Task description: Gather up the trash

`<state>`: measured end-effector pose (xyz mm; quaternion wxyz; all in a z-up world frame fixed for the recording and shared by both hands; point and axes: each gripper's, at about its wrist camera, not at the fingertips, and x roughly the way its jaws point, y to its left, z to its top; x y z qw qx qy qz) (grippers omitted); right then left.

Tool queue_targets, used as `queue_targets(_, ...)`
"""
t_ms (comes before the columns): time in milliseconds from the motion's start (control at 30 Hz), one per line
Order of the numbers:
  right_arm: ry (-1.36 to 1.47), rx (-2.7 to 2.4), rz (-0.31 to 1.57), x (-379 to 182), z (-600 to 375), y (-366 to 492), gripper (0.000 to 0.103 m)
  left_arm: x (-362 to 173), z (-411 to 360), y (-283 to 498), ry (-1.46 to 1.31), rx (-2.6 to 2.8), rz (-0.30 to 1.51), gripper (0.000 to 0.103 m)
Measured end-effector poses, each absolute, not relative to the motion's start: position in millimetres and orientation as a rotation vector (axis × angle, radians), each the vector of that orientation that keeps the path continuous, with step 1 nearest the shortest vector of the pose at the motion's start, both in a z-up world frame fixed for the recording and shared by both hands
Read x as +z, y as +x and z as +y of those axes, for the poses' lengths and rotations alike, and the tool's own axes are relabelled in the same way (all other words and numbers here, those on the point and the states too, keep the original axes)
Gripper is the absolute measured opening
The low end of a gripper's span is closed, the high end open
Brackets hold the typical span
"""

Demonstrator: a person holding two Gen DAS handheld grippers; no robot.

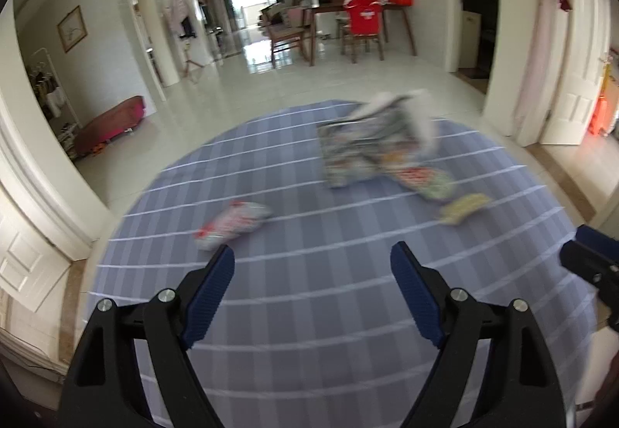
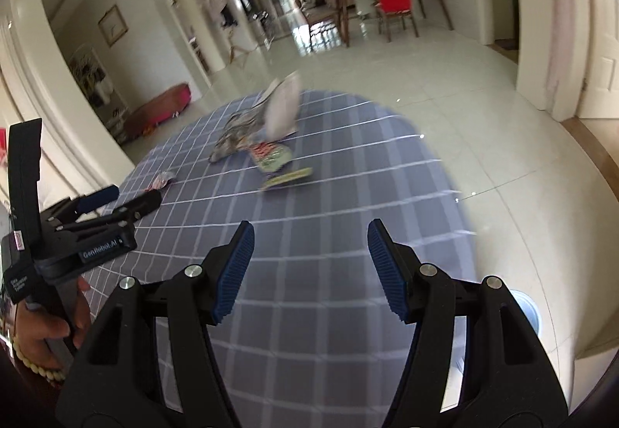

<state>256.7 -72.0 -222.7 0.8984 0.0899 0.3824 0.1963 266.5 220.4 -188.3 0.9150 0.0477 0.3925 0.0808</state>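
Your left tongs [image 1: 311, 265] and right tongs [image 2: 309, 246] both gape wide, holding nothing. The red-and-white wrapper [image 1: 232, 225] lies near the surface's [image 1: 309, 312] left edge, just ahead-left of your left tongs, long axis slanting toward the far right; left is nearer.

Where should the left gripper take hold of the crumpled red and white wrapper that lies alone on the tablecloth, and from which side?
Probably across the wrapper's narrow middle, coming down from above. It lies flat and long on the tablecloth, apart from other trash. The left gripper is open and near it.
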Motion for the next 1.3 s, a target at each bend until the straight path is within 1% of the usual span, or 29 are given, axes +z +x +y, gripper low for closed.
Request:
queue_targets(267, 0.152, 0.409, 0.872, -241.5, -8.5, 298.3, 0.062, -214.5, 291.3, 304.6, 0.069, 0.184, 0.872, 0.081)
queue_targets(533, 0.102, 0.342, 0.908, -253.2, 22.3, 334.5, 0.063, -232.1, 303.4, 334.6, 0.056, 0.098, 0.906, 0.080)
queue_targets(600, 0.086, 0.326, 0.907, -252.4, 24.9, 339.6, 0.063, -233.9, 300.1, 339.9, 0.055, 0.066, 0.905, 0.070)
queue_targets(633, 0.080, 0.320, 0.905, -252.4, 25.7, 341.8, 0.062, -235.2, 295.8, 341.6, 0.053, 0.053, 0.908, 0.069)
queue_targets(667, 0.075, 0.315, 0.903, -252.6, 26.2, 343.8, 0.062, -235.6, 291.4, 340.9, 0.054, 0.046, 0.908, 0.066)
queue_targets(700, 0.057, 0.309, 0.902, -252.5, 26.8, 345.0, 0.054, -235.4, 289.4, 341.4, 0.052, 0.029, 0.905, 0.055)
queue_targets(733, 0.023, 0.290, 0.898, -252.6, 28.3, 345.0, 0.041, -235.5, 287.8, 341.2, 0.050, 0.014, 0.901, 0.047)
queue_targets(767, 0.006, 0.277, 0.893, -253.5, 29.5, 345.1, 0.035, -235.6, 284.6, 341.2, 0.054, 0.004, 0.897, 0.042)
queue_targets(800, -0.004, 0.271, 0.889, -254.9, 29.9, 344.5, 0.028, -235.5, 281.2, 340.7, 0.069, 0.007, 0.892, 0.041)
queue_targets(833, -0.008, 0.268, 0.886, -255.2, 28.2, 344.1, 0.022, -235.1, 279.1, 340.4, 0.074, 0.006, 0.890, 0.035)
queue_targets(867, -0.003, 0.269, 0.884, -255.4, 25.3, 343.7, 0.022, -234.4, 276.9, 340.7, 0.079, 0.012, 0.887, 0.029)
queue_targets(967, 0.020, 0.295, 0.887, -255.4, 18.3, 340.2, 0.022, -232.0, 274.0, 339.1, 0.067, 0.020, 0.887, 0.021)
queue_targets(1233, 0.083, 0.346, 0.872, -244.6, -13.1, 313.3, 0.022, -212.9, 255.0, 318.7, -0.002, -0.024, 0.881, 0.014)
queue_targets(1300, 0.104, 0.357, 0.859, -237.8, -23.6, 303.3, 0.022, -205.3, 244.3, 310.8, -0.008, -0.039, 0.871, 0.011)
